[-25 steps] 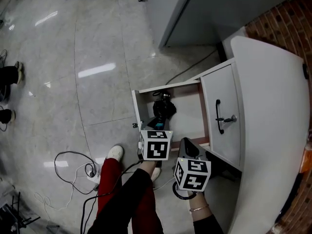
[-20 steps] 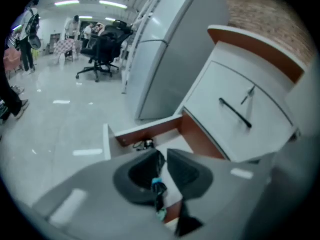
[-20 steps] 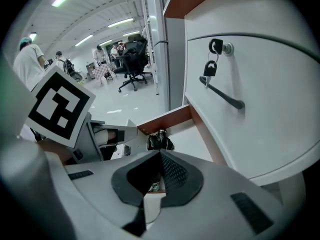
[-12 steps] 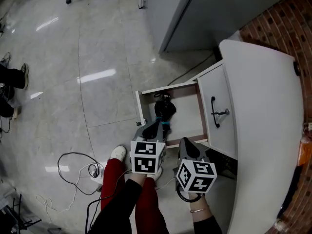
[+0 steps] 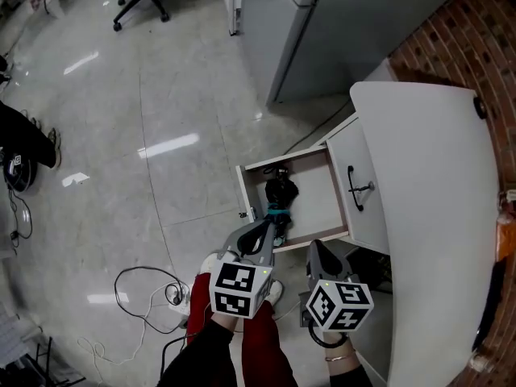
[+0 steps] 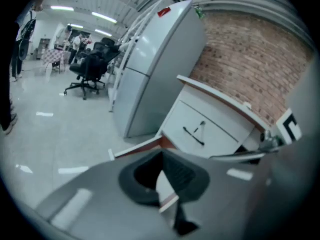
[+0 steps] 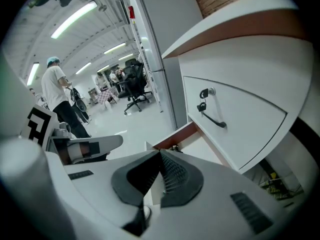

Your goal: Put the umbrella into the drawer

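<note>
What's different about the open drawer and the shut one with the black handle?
The open drawer is pulled out; the shut one is pushed closed. The open drawer shows a black umbrella lying inside; the shut one hides its inside. Both are white.

Head view: the near end of the umbrella (image 5: 280,193) sits behind my left gripper (image 5: 264,230), so I can't see where it stops in the drawer (image 5: 318,204). The left gripper view is all smeary and my own jaws block the drawer's inside. The right gripper view shows 1 dark speck there, too small to call.
</note>
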### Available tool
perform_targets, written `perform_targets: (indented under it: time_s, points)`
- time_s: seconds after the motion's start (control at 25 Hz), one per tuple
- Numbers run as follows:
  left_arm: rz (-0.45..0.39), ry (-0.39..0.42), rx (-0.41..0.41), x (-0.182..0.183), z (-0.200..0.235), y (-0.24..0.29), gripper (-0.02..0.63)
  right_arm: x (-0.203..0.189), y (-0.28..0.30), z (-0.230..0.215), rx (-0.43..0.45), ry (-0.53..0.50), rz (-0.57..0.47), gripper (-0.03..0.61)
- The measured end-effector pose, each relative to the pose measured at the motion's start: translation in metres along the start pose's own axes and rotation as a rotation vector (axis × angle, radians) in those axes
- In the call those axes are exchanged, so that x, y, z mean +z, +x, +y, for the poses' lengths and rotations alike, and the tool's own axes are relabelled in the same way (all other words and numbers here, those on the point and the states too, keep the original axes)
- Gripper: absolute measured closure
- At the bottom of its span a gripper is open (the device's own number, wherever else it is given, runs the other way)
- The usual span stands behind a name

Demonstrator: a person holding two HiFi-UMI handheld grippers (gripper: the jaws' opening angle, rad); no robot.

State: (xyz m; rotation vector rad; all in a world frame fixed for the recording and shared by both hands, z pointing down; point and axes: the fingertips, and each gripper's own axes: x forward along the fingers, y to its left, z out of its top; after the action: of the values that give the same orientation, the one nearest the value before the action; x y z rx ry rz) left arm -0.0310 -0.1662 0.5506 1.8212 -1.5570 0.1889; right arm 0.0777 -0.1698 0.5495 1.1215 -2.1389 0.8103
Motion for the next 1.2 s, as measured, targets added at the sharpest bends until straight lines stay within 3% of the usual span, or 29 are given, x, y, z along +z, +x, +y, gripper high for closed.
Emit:
perform_targets:
  time_s: [0.56,0.84,1.2]
  points:
    - [-0.076,0.094,-0.037,0.069,-0.023,-0.089,0.611,0.053,-0.089,0.044,0.094,0.046,-0.198,0.577]
    - [-0.090,0.137,-0.071,0.082,-0.040,-0.128,0.611,0.064,-0.138,0.052,0.098,-0.016,-0.300,0.577]
    - [-0.129,0.194,-0.097,0.098,-0.058,-0.183,0.611,0.082,-0.198,0.078,0.116,-0.020,-0.435,0.577]
